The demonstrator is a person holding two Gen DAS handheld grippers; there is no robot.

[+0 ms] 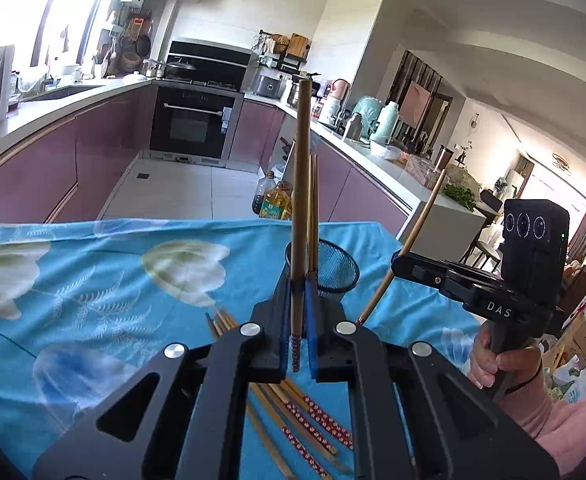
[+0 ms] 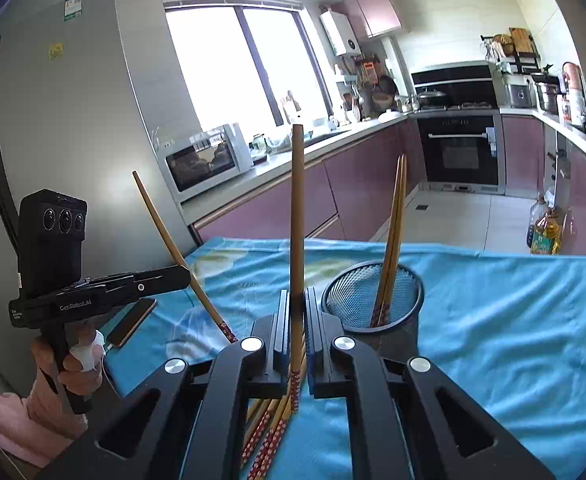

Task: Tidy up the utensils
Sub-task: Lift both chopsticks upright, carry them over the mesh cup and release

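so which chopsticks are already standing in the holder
The pair leaning in the black mesh cup; the others are each gripped by tongs or lie loose on the cloth.

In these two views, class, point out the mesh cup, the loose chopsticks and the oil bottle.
mesh cup (image 2: 393, 276): right wrist view, far rim.
loose chopsticks (image 1: 317, 420): left wrist view, patterned ends.
oil bottle (image 2: 546, 236): right wrist view, label.

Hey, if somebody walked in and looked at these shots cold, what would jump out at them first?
Each gripper is shut on a single upright chopstick: the left gripper and the right gripper. Just beyond them a black mesh cup holds two chopsticks on the blue floral tablecloth, with loose chopsticks lying beneath the grippers.
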